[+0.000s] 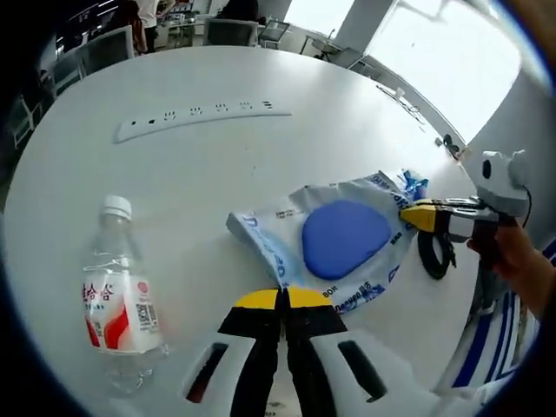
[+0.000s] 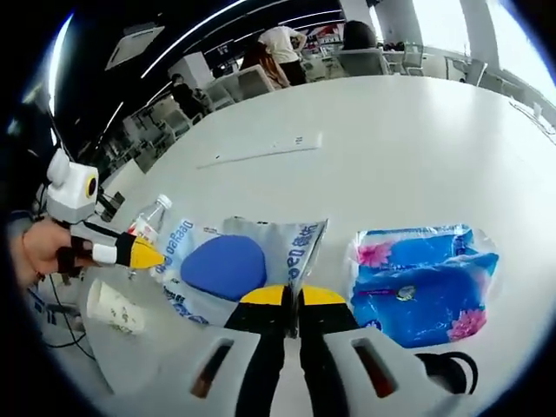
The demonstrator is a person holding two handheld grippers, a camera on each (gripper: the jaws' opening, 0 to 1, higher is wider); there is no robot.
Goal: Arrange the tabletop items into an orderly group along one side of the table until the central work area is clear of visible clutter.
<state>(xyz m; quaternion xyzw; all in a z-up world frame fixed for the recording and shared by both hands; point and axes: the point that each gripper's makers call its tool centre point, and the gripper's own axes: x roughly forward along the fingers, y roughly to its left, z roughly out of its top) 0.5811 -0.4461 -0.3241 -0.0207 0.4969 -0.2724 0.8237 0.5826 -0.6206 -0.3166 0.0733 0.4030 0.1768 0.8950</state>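
Note:
A white bag with blue print and a blue oval pad inside (image 1: 343,239) (image 2: 224,265) lies on the round white table (image 1: 261,174). My left gripper (image 1: 282,298) is shut, its yellow tips pinching the bag's near edge; from the right gripper view it (image 2: 152,255) meets the bag's left edge. My right gripper (image 2: 291,295) is shut on the bag's opposite edge and reaches in from the right (image 1: 415,215) in the left gripper view. A clear water bottle with a red label (image 1: 117,300) (image 2: 149,219) lies beside the bag. A blue tissue pack (image 2: 426,280) lies on the other side.
A white power strip (image 1: 200,117) (image 2: 261,153) runs across the far part of the table. A paper cup (image 2: 113,308) lies near the table edge by the bottle. A black cable loop (image 1: 434,254) (image 2: 453,373) hangs at the rim. Chairs and people are beyond the table.

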